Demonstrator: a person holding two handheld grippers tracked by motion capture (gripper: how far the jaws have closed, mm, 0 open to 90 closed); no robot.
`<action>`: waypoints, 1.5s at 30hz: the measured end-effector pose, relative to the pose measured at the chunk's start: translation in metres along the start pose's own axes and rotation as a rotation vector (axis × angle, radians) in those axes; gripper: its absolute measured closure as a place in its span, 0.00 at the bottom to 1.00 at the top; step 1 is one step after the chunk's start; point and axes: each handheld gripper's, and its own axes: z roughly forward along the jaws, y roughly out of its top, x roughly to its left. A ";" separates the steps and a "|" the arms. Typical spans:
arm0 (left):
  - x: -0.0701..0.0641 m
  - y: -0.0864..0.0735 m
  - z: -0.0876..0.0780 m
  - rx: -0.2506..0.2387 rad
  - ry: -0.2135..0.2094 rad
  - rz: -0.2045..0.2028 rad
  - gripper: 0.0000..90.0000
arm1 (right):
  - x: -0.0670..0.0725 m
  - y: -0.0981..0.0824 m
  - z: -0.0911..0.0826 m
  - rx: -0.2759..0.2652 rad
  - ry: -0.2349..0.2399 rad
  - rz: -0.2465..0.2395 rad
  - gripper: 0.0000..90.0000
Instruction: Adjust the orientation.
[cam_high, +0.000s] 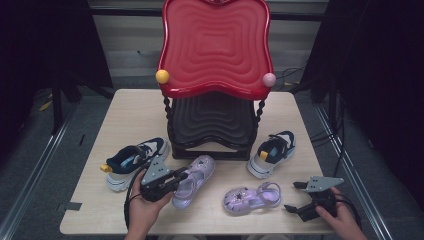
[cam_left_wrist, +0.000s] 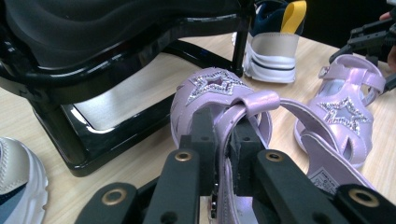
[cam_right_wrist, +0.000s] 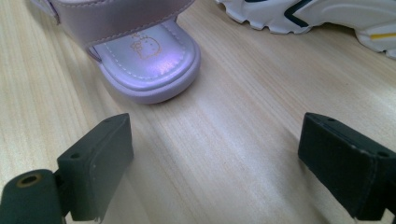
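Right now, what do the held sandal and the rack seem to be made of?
Sandal in the left gripper: seemingly soft synthetic leather, pearly lilac sheen, with a glittering rhinestone star. Rack: likely moulded plastic; its red top shelf is glossy and rippled, its lower shelf black, on a shiny black frame.

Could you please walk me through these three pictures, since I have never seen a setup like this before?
A person holds a two-jawed tool in each hand at a table. One picture looks down from above; the other two come from cameras riding on each tool. On the table stand a red and black rack, two sneakers and two purple sandals. The left tool is shut on the heel strap of the left sandal. The right tool is open, holding nothing, pointing at the heel of the right sandal.
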 end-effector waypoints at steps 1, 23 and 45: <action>0.001 0.001 -0.001 -0.001 0.000 0.003 0.92 | 0.000 0.000 0.000 0.000 0.000 0.000 0.11; 0.002 0.024 -0.012 -0.033 0.014 -0.034 0.92 | 0.000 0.000 0.000 0.000 0.000 0.000 0.11; 0.004 0.045 -0.013 -0.073 0.047 -0.035 0.92 | 0.000 0.000 0.000 0.000 0.000 0.000 0.11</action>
